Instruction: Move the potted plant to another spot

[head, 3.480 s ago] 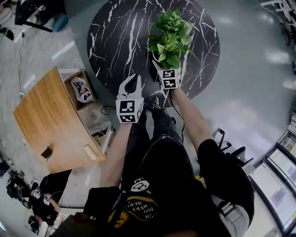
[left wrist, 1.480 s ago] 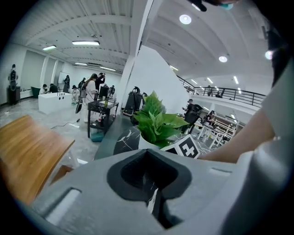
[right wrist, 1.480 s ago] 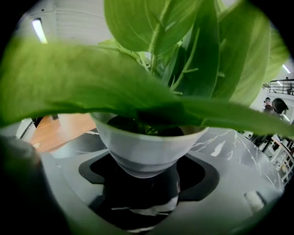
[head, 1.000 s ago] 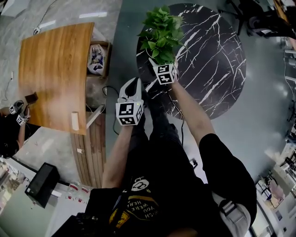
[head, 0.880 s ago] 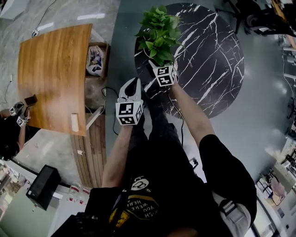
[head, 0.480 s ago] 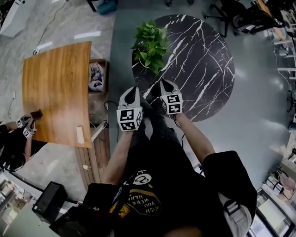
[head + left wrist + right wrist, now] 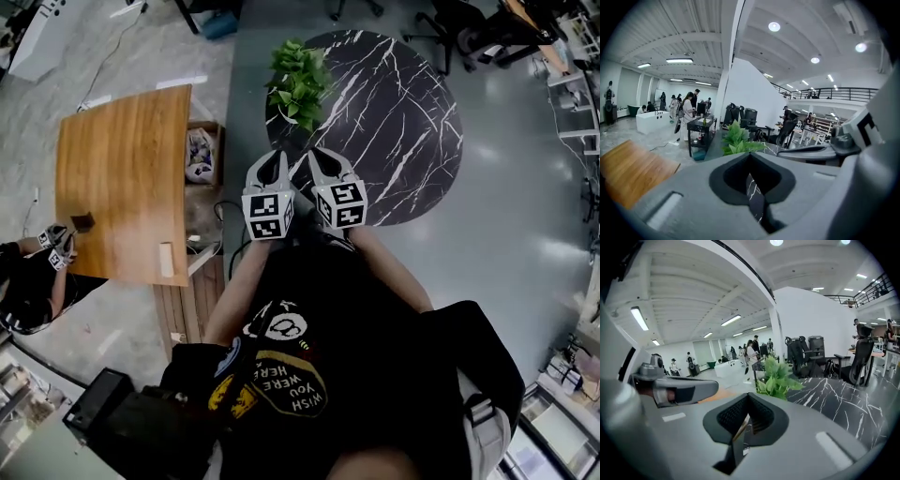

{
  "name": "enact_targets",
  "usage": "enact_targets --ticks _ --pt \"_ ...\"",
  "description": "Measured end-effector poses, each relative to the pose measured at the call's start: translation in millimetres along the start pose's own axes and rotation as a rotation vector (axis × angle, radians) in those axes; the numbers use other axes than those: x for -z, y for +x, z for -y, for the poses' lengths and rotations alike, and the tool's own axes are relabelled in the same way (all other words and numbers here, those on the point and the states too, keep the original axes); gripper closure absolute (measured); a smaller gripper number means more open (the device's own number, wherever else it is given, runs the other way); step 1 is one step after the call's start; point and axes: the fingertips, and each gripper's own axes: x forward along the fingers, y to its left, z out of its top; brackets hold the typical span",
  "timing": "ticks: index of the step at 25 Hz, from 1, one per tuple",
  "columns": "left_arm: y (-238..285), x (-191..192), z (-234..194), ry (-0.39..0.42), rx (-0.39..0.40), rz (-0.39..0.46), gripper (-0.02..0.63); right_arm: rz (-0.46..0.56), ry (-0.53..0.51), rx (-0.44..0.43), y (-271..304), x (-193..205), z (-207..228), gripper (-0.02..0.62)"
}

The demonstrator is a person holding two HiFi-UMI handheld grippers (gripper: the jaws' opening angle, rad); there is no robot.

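The potted plant [image 7: 298, 82], bushy and green, stands on the left rim of the round black marble table [image 7: 398, 112], free of both grippers. My left gripper [image 7: 271, 161] and right gripper [image 7: 320, 159] hover side by side, short of the plant and close to my body. Both are shut with nothing between their jaws. In the left gripper view the plant [image 7: 739, 140] shows beyond the closed left gripper [image 7: 750, 159], with the right gripper [image 7: 825, 152] beside it. The right gripper view shows the plant [image 7: 778, 376] on the table [image 7: 843, 397] past the shut right gripper [image 7: 747, 398].
A curved wooden table [image 7: 122, 178] stands to the left, with an open box of clutter [image 7: 199, 155] between it and the marble table. A person [image 7: 33, 286] crouches at the far left. Office chairs [image 7: 469, 23] stand behind the table. Other people stand far back.
The right gripper has let go of the plant's pot, shut, and drawn back and up beside the left gripper. The left gripper has risen too. The plant stays on the table's rim.
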Motion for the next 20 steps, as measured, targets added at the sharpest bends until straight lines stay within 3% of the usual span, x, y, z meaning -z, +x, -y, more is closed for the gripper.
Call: enact_targets --ticks 7,20 --pt "-3.5 -14.7 27.3 0.060 0.028 0.021 0.601 0.060 0.018 0.030 -23.2 -19.1 11.7 0.594" --pt "-11.5 -9.8 45.8 0.071 0.035 0.024 0.601 0.066 0.001 0.016 -42.1 -16.1 6.0 0.594"
